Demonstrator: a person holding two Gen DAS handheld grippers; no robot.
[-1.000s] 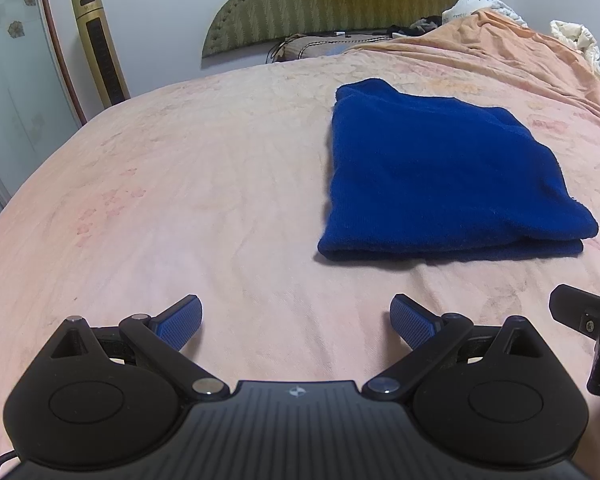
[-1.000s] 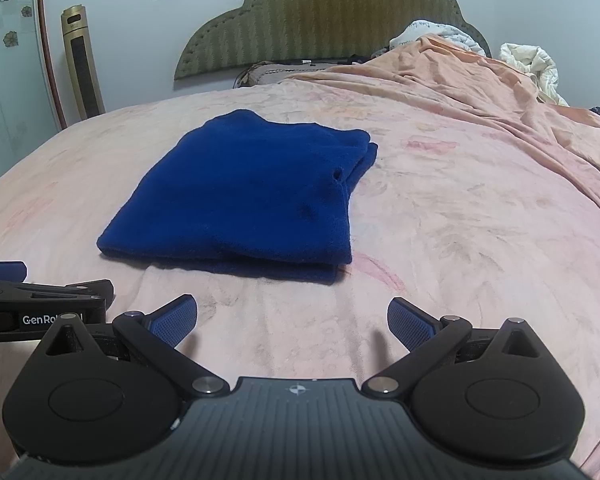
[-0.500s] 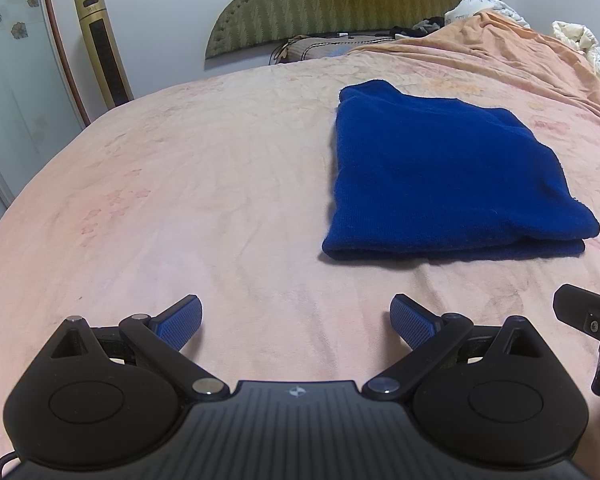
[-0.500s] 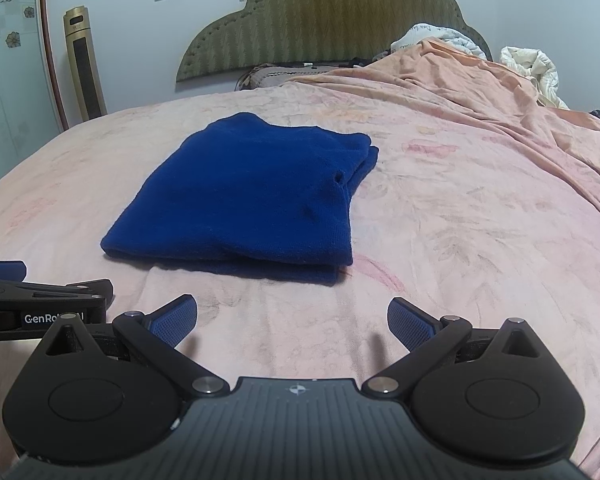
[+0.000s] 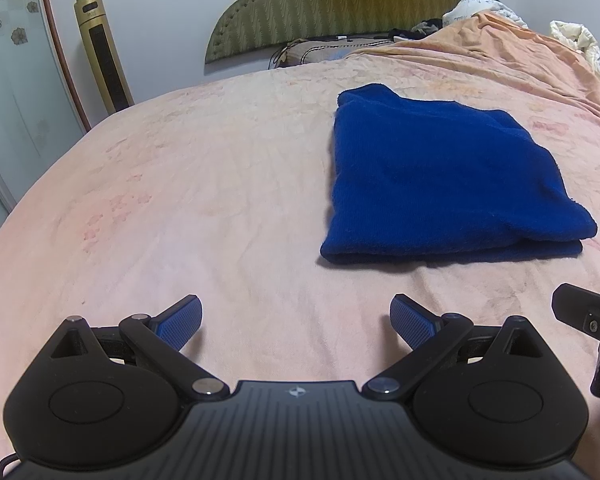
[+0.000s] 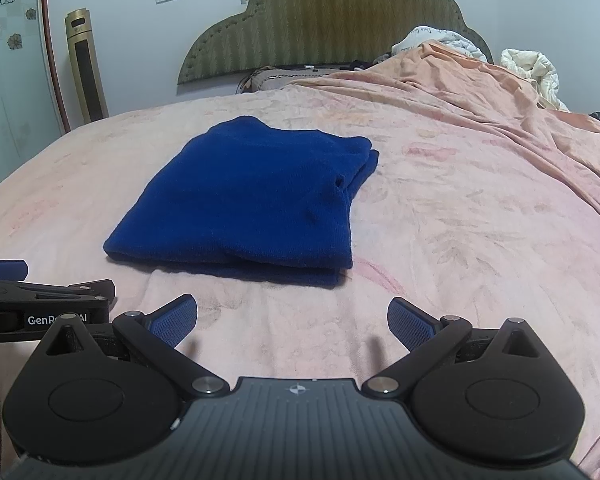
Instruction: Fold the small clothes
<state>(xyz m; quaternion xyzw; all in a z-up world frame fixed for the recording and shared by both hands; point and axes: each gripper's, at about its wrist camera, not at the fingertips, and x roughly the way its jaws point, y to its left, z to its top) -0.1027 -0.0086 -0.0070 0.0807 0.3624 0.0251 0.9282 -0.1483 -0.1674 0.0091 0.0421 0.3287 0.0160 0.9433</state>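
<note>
Two hand-held grippers, left and right, hover with fingers spread and empty, just short of the cloth lying folded on the bed. Judged done; any tidying should press edges flat, not tug. The cloth is thick, fuzzy blue knit, roughly rectangular; the bedcover is soft pink.

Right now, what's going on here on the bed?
A person holds two claws low over the pink bedspread. The left claw and right claw are both open and empty, short of the blue garment. The garment lies folded into a neat rectangle in front of them, touched by neither.
</note>
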